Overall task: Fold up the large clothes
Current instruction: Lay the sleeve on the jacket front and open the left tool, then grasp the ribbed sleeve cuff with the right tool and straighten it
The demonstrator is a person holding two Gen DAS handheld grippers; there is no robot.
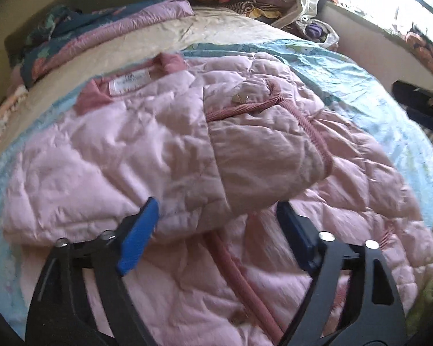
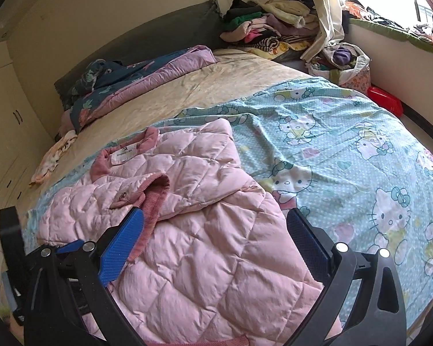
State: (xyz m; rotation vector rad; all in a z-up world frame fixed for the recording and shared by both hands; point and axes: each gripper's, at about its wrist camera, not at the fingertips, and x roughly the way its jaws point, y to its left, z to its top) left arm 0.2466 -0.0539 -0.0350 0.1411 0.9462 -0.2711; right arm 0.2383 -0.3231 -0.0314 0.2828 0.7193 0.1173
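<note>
On the bed, spread over a light blue Hello Kitty sheet (image 2: 346,155), lies a pink quilted jacket (image 2: 205,230) with its lining side up: a white label (image 2: 123,154) sits just below the darker pink ribbed collar (image 2: 151,137). One sleeve is folded across the body, its ribbed cuff (image 2: 156,199) lying near the middle of the jacket. From the left wrist view the same jacket (image 1: 130,155) fills most of the frame, with dusty-pink piping (image 1: 300,115) curving over the folded sleeve.

Left hand-held gripper (image 1: 216,225) hangs just above the jacket, its blue pads (image 1: 138,236) spread apart with nothing between them; the folded sleeve's edge lies in the gap below. Right hand-held gripper (image 2: 213,236) is likewise released, its pads (image 2: 124,245) wide apart over the lower half of the jacket, gripping nothing.

Beyond the sheet the bed shows a cream mattress cover (image 2: 187,86). A rumpled purple-and-navy floral quilt (image 2: 124,77) lies along its far left side, and a small pale garment (image 2: 52,158) rests near the left edge. A heap of mixed clothes (image 2: 262,26) is piled at the far corner, beside a cloth bag (image 2: 343,60) stuffed with more items and a red box (image 2: 385,101).
</note>
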